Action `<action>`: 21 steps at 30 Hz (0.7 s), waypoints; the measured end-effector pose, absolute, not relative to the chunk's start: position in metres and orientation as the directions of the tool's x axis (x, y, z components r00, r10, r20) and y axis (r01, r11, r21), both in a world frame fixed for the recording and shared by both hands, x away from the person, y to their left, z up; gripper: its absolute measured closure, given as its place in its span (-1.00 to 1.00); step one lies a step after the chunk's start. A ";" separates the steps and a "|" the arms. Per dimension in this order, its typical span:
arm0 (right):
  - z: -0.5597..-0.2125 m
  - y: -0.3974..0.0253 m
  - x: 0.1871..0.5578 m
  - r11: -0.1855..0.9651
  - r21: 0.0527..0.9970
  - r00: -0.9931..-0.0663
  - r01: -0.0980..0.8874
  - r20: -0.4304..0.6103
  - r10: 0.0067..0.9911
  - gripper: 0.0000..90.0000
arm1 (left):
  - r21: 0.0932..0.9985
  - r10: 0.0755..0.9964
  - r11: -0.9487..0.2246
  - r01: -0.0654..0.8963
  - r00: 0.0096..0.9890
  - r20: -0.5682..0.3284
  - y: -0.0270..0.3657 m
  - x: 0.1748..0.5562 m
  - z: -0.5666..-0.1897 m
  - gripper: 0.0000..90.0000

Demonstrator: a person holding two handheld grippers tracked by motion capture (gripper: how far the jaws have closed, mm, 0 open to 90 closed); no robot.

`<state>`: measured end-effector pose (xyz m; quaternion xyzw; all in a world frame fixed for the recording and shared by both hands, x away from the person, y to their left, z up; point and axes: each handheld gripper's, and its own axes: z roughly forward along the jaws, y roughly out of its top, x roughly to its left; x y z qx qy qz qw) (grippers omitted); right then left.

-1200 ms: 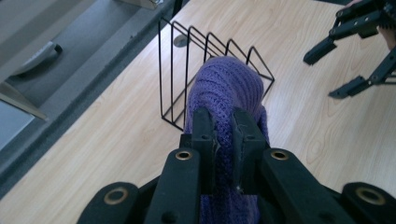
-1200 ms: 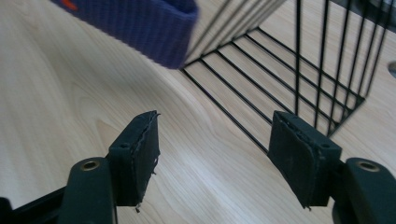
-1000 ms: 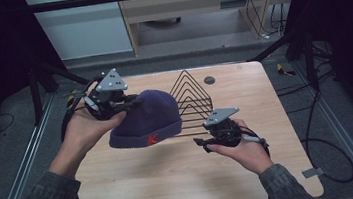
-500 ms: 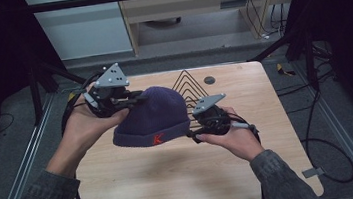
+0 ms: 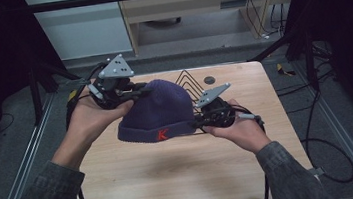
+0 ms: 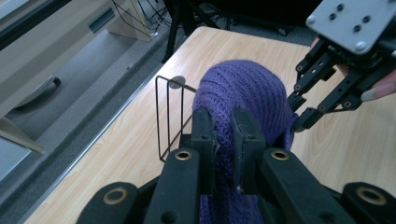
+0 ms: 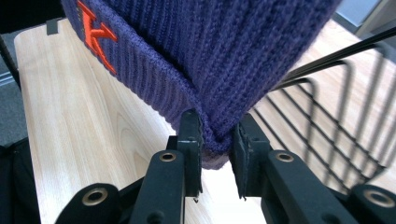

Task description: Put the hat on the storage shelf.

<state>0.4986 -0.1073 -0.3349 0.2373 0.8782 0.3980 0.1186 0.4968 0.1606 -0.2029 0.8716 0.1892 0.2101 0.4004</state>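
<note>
A purple knit beanie with a red K on its cuff hangs above the wooden table, held between both grippers. My left gripper is shut on the crown; in the left gripper view its jaws pinch the knit. My right gripper grips the cuff at the beanie's right end. In the right gripper view the cuff edge is bunched between its jaws. The right gripper also shows in the left gripper view, at the hat's far side.
A black wire rack stands on the table just behind the beanie, close to the right gripper. A small dark disc lies near the table's far edge. Bare wood lies in front of the hands.
The right gripper moved left from the table and closed on the beanie's cuff. The beanie has risen slightly off the table, with the left gripper still holding its crown.
</note>
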 end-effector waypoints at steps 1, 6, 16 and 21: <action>-0.330 -0.110 0.500 0.572 0.756 -0.858 0.320 -0.025 0.513 0.67 | 0.786 0.500 -0.596 0.163 0.842 0.205 0.159 0.498 -0.201 0.80; -0.303 -0.130 0.508 0.564 0.762 -0.841 0.318 -0.047 0.539 0.68 | 0.796 0.516 -0.588 0.142 0.824 0.233 0.147 0.508 -0.184 0.79; -0.260 -0.155 0.540 0.537 0.778 -0.786 0.327 -0.091 0.611 0.70 | 0.808 0.526 -0.577 0.119 0.811 0.256 0.127 0.546 -0.162 0.78; -0.263 -0.157 0.551 0.534 0.774 -0.768 0.340 -0.100 0.632 0.71 | 0.808 0.546 -0.572 0.142 0.801 0.246 0.120 0.565 -0.168 0.78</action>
